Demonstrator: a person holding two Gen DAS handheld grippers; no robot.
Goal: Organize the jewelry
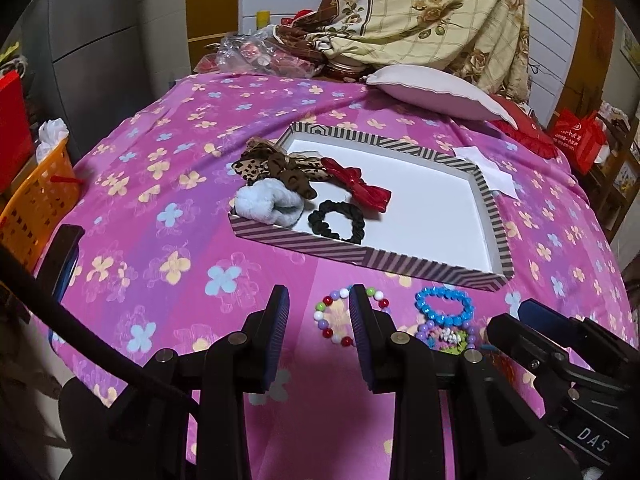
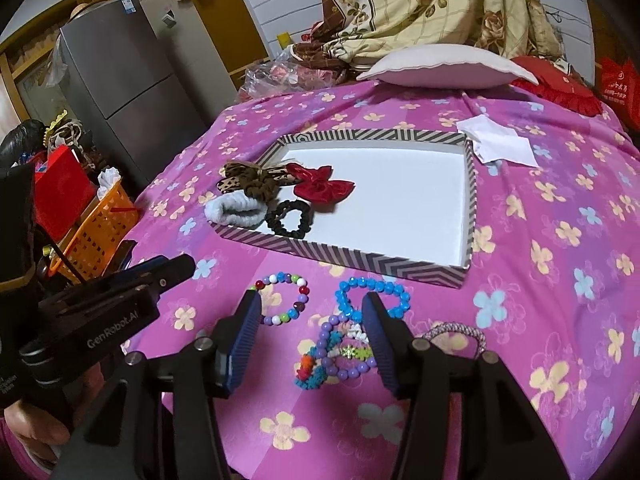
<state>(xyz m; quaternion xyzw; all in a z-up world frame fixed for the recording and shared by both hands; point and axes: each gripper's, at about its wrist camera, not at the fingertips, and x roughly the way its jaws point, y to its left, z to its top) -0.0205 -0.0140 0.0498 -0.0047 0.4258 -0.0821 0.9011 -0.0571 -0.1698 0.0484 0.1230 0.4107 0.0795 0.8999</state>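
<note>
We see a bed covered by a pink flowered sheet (image 2: 540, 216), with a pale pillow (image 2: 444, 66) at its far end and an orange basket (image 1: 38, 200) off its left side. On the sheet lies a shallow striped tray (image 2: 344, 258) with a white floor. Crowded into the tray's near left corner are a leopard-print bow (image 2: 250, 180), a red bow (image 2: 320, 184), a fluffy grey scrunchie (image 2: 236, 208) and a black scrunchie (image 2: 289, 216), the last lying flat just beside the grey one. A white paper (image 2: 500, 144) lies at the tray's far right corner. In front of the tray, on the bare sheet, lie the bracelets: a multicoloured bead bracelet (image 2: 285, 298), a blue bead bracelet (image 2: 374, 296), a purple bead bracelet (image 2: 344, 354) tangled with other small pieces, and a pink woven bracelet (image 2: 456, 334) to the right. Our left tongs (image 1: 320, 312) hang apart over the multicoloured bracelet, holding nothing. Our right tongs (image 2: 312, 320) hang apart above the purple and blue bracelets, holding nothing.
</note>
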